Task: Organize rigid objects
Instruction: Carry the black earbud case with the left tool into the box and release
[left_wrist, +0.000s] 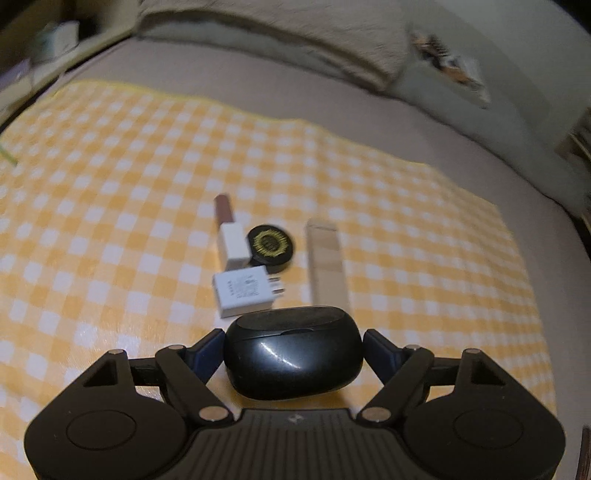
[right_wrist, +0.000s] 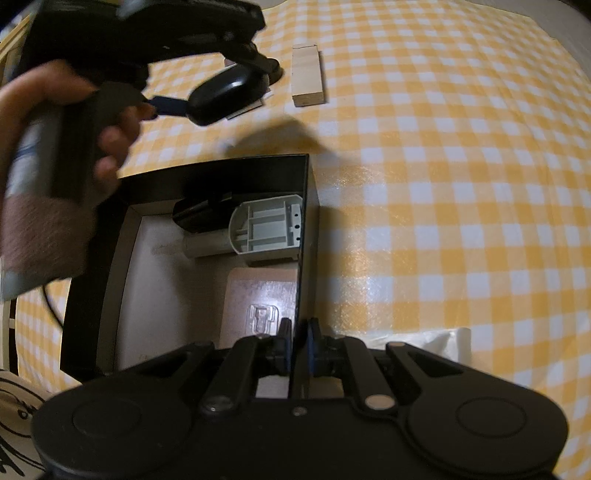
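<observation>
Left gripper (left_wrist: 293, 349) pinches a glossy black case (left_wrist: 293, 354) between its blue pads, lifted off the yellow checked cloth (left_wrist: 110, 184). On the cloth's middle beyond it, left to right: brown-and-white tube (left_wrist: 229, 232), white charger plug (left_wrist: 242, 291), round black tin (left_wrist: 271, 243), wooden block (left_wrist: 327, 262). Right gripper (right_wrist: 297, 343) is pressed together on the right wall of a black box (right_wrist: 304, 221), near the cloth's near edge. Inside: a grey plastic part (right_wrist: 266, 229), dark item, packaged card.
</observation>
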